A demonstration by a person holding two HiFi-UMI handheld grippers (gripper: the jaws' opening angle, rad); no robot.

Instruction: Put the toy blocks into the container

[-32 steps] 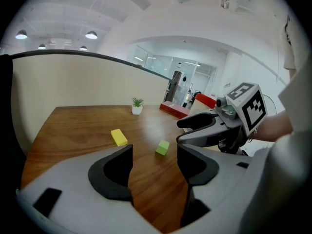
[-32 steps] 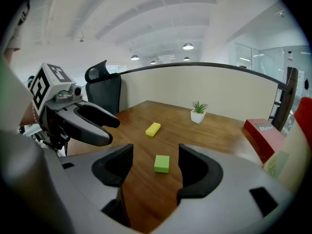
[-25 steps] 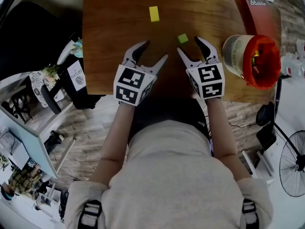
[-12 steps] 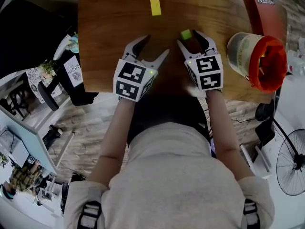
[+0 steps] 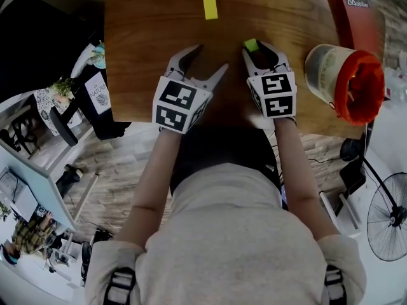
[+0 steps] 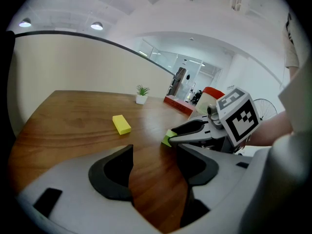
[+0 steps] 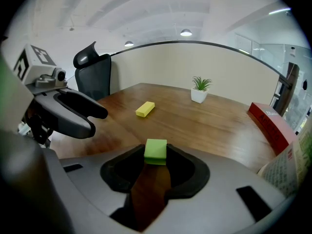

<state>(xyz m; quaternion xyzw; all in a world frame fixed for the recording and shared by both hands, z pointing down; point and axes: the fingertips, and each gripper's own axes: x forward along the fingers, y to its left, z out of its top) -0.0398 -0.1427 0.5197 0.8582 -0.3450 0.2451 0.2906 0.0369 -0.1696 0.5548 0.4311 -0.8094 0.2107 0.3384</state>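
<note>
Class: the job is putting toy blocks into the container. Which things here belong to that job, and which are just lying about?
Belong: green block, with the jaws of the right gripper closing on it; yellow block; orange-rimmed container.
Lying about: potted plant; red box; office chair.
</note>
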